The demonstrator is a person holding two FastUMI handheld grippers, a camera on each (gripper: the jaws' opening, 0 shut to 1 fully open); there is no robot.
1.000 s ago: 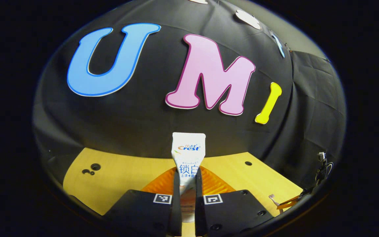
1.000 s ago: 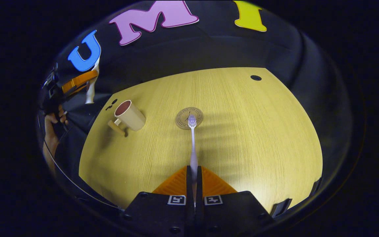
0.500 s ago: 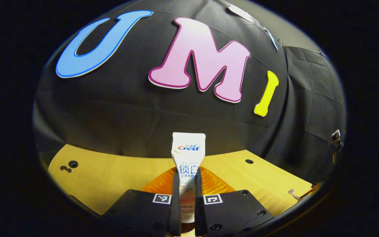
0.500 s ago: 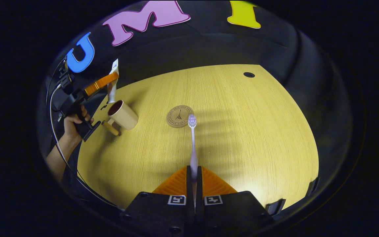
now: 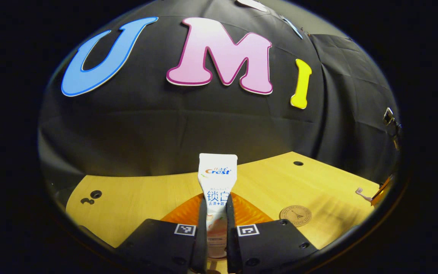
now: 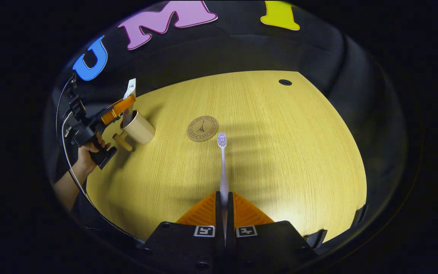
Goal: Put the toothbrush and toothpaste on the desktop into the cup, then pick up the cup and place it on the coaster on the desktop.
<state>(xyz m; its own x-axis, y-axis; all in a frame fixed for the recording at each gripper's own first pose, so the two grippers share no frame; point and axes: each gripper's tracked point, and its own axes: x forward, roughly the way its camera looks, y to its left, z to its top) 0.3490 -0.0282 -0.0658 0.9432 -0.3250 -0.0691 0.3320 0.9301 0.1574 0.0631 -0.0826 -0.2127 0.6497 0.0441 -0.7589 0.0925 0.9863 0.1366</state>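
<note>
My left gripper point(image 5: 216, 213) is shut on a white toothpaste tube point(image 5: 217, 179), held upright with its flat crimped end up. In the right gripper view that left gripper point(image 6: 117, 108) holds the tube point(image 6: 129, 88) over a beige cup point(image 6: 138, 128) with a wooden handle, and the tube's lower end reaches into the cup's mouth. My right gripper point(image 6: 224, 207) is shut on a pale toothbrush point(image 6: 222, 167) that points forward, head out, above the table. The round brown coaster point(image 6: 202, 128) lies just beyond the brush head; it also lies low right in the left gripper view as the coaster point(image 5: 295, 215).
The wooden desktop point(image 6: 280, 152) has a cable hole point(image 6: 284, 82) at its far right and small holes point(image 5: 91, 196) at its far left. Black cloth walls close the back and sides. A hand point(image 6: 88, 154) holds the left gripper at the table's left edge.
The left gripper has lowered the toothpaste from above and behind the cup down into its mouth and has turned, bringing the coaster into its view. The right gripper with the toothbrush has drifted slightly.
</note>
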